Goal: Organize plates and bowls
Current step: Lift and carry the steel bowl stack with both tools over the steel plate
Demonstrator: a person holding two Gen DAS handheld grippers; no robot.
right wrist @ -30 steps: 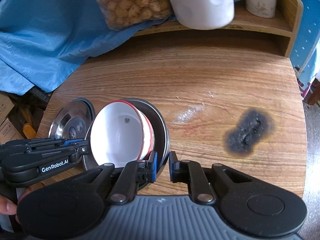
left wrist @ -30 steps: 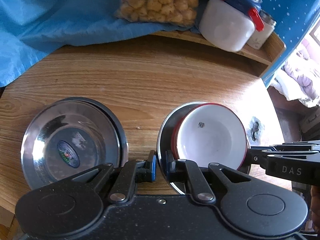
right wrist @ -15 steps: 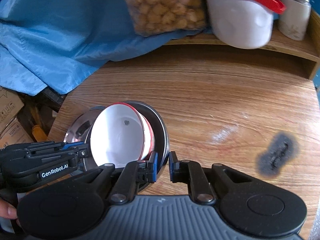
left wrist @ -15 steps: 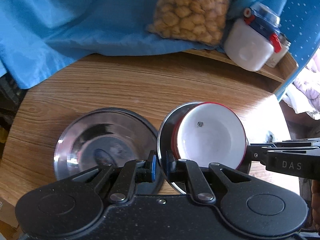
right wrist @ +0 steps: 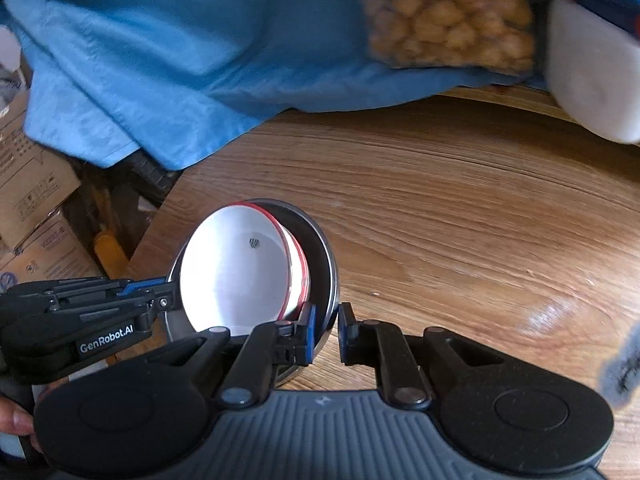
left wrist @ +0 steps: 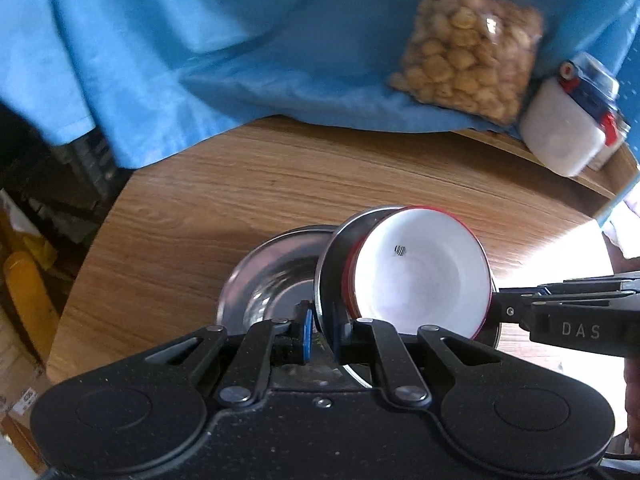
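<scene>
Both claws pinch opposite rims of the steel plate [left wrist: 334, 268], left claw [left wrist: 320, 330] near, right claw [right wrist: 326, 330] opposite, carrying the white bowl [left wrist: 420, 276] above the second steel plate [left wrist: 268, 276] on the surface [left wrist: 280, 184]; stiff, slippery, likely light

My left wrist camera sits just behind the left claw [left wrist: 320, 330] and looks forward and down along its fingers, close over the wooden counter [left wrist: 248, 200] near its left edge, facing the blue cloth [left wrist: 200, 48] at the far edge. My right wrist camera rides behind the right claw [right wrist: 326, 330] the same way, equally close, facing that same far edge from a spot further right. Both views share the white bowl [left wrist: 420, 276] nested in the steel bowl [left wrist: 330, 268], the snack bag [left wrist: 468, 48], the cloth, and each shows the other claw entering from the side.
</scene>
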